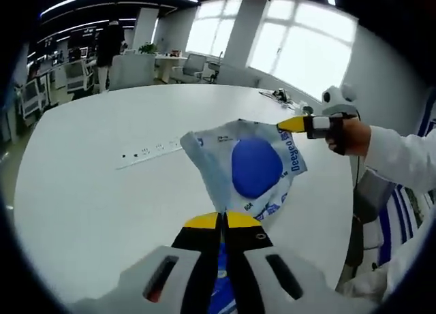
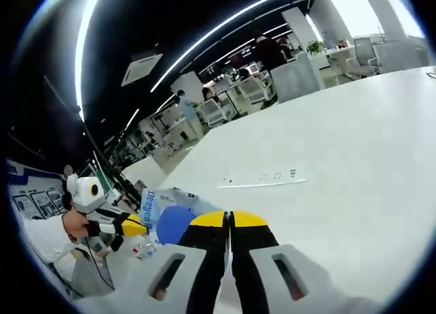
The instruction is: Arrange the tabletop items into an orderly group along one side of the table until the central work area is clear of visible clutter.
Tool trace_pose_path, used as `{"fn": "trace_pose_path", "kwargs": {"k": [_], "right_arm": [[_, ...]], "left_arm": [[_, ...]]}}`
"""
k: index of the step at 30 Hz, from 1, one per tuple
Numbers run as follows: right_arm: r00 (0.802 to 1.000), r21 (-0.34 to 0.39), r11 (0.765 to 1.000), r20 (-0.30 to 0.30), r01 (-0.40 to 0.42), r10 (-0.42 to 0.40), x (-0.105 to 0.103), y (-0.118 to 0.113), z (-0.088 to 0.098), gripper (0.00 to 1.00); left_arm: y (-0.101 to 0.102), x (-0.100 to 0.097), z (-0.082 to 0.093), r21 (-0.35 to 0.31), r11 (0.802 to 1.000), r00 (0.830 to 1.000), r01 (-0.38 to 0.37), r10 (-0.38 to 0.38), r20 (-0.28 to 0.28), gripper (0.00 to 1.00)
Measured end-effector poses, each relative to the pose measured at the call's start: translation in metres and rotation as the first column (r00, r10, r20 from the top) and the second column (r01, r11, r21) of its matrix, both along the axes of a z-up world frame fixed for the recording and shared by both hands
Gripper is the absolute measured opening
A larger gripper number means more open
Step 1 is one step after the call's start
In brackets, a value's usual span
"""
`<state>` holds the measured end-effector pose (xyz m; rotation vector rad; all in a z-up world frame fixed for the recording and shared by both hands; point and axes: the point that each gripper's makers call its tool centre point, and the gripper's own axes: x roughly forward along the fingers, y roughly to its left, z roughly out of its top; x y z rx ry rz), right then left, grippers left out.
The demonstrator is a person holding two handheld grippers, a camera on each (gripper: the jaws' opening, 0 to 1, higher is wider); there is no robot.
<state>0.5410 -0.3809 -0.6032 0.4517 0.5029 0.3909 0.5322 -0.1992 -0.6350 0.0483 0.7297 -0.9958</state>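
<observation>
— Two hand-held grippers share the crinkly white plastic bag with a blue disc [image 1: 252, 165]?
— Yes: left hand-held gripper [image 1: 223, 221] and right hand-held gripper [image 2: 230, 219] each pinch an edge, lifted above the white counter [image 1: 102, 191]. Move together, keeping it taut, toward one side.

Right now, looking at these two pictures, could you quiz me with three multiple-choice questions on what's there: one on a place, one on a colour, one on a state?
1. Where is the flat white power strip?
A. on the round white table
B. on a chair
C. in a gripper

2. What colour is the big spot on the crinkled white plastic bag?
A. red
B. blue
C. green

3. How is the bag held?
A. lying free
B. by one gripper
C. by both the left gripper and the right gripper

Answers: A, the strip lies mid-table; B, the spot is blue; C, each gripper's yellow tips pinch an edge.
</observation>
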Motion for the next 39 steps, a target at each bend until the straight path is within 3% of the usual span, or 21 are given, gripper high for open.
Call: {"fn": "trace_pose_path", "kwargs": {"k": [17, 28, 39], "right_arm": [[0.994, -0.07, 0.997, -0.111, -0.032, 0.024, 0.034, -0.004, -0.059, 0.0], [0.985, -0.086, 0.996, -0.171, -0.032, 0.017, 0.037, -0.011, -0.088, 0.0], [0.975, -0.102, 0.994, -0.223, -0.026, 0.002, 0.043, -0.023, -0.113, 0.0]], "left_arm": [[-0.006, 0.023, -0.057, 0.092, 0.995, 0.995, -0.025, 0.034, -0.098, 0.0], [-0.016, 0.031, -0.081, 0.098, 0.995, 0.987, -0.03, 0.045, -0.154, 0.0], [-0.026, 0.036, -0.105, 0.095, 0.993, 0.968, -0.07, 0.091, -0.236, 0.0]]}}
